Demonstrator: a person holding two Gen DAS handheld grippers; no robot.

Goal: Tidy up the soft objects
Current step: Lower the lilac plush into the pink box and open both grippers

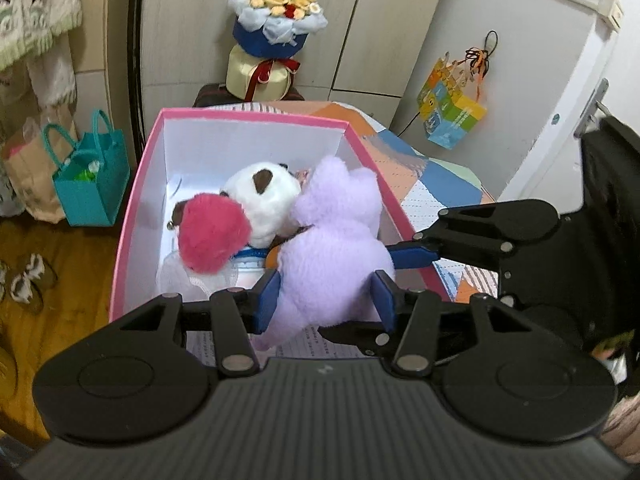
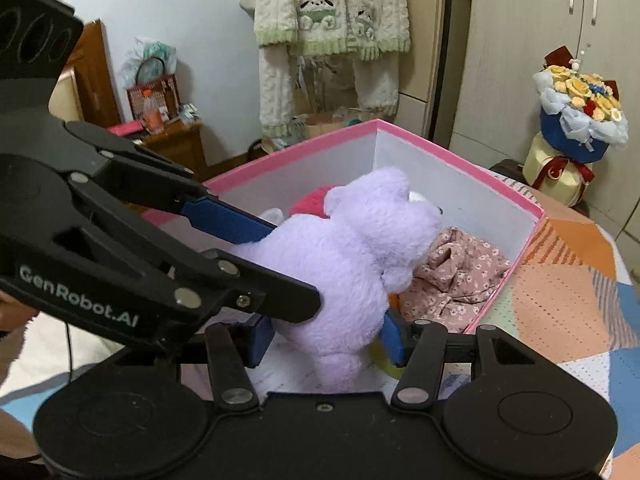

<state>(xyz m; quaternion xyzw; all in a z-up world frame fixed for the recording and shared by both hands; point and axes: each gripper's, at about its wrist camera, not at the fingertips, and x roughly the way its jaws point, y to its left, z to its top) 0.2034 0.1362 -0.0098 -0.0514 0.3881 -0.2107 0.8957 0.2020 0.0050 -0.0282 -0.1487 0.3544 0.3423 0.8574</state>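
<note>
Risk first: the purple plush toy (image 1: 332,248) sits half over the near rim of the pink box (image 1: 256,114), body outside, head inside. If either tool lets go early, the toy would likely tip back out toward 6 o'clock. The box already looks crowded: a panda toy (image 1: 260,200) and a red pompom (image 1: 214,236) at 9 to 10 o'clock of the purple toy, floral cloth (image 2: 456,272) at 3 o'clock in the right wrist view. Pushing down could wedge the toy on top or shift the light box on the patchwork bed cover (image 2: 560,280).

Left tool (image 1: 326,300): clenched on the toy's lower body, blue pads pressing the fur on both sides. Right tool (image 2: 326,340): likewise grasping the toy's lower part from the near side. The toy rises from between both pairs of fingers toward 12 o'clock
</note>
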